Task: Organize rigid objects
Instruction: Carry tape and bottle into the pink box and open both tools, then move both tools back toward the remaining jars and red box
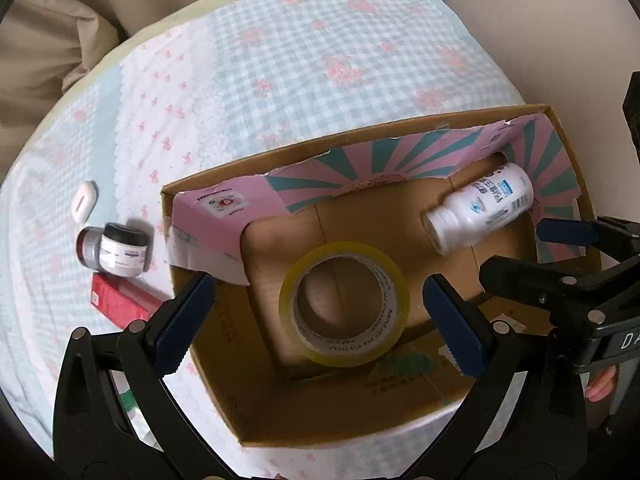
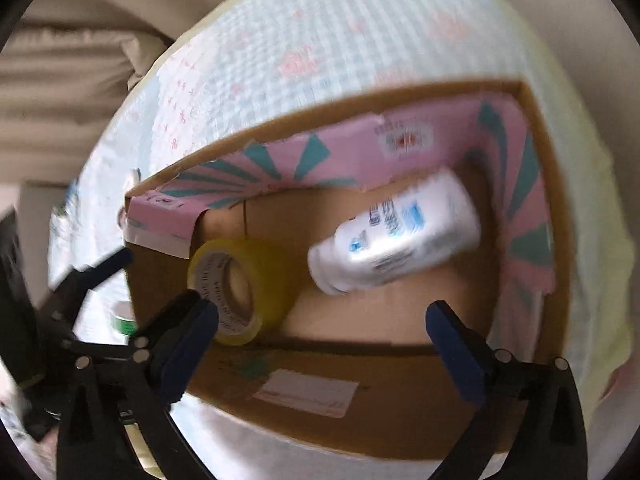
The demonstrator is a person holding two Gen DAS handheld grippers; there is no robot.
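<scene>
I hold two grippers over a bed covered in a pale blue checked sheet (image 1: 320, 60) with pink flowers, and both hang above one open cardboard box (image 1: 400, 128) lined along its far and right walls with pink and teal striped card. My left gripper (image 1: 316, 320) has its two blue-padded fingers spread wide and grips nothing; seen from its camera, one roll of yellowish clear packing tape (image 1: 345, 305) lies between the fingers, flat on the box floor with its hole facing up. My right gripper (image 2: 324, 344) is also spread wide and empty, its fingers hanging above the near wall of the box. Inside the box I count two things: the tape roll toward the left, and one white plastic bottle (image 1: 480, 210) with blue and black print, lying on its side toward the far right corner, its cap end pointing at the middle of the box. The two are apart, not touching. On the sheet outside the box's left wall I count three more things: one small white oval case (image 1: 85, 201), one small jar (image 1: 114, 254) with a dark lid and white label just below it, and one red carton (image 1: 124, 300) beside the jar, close against the box's left wall. The right wrist view is motion-blurred, so its fine print is unreadable.
</scene>
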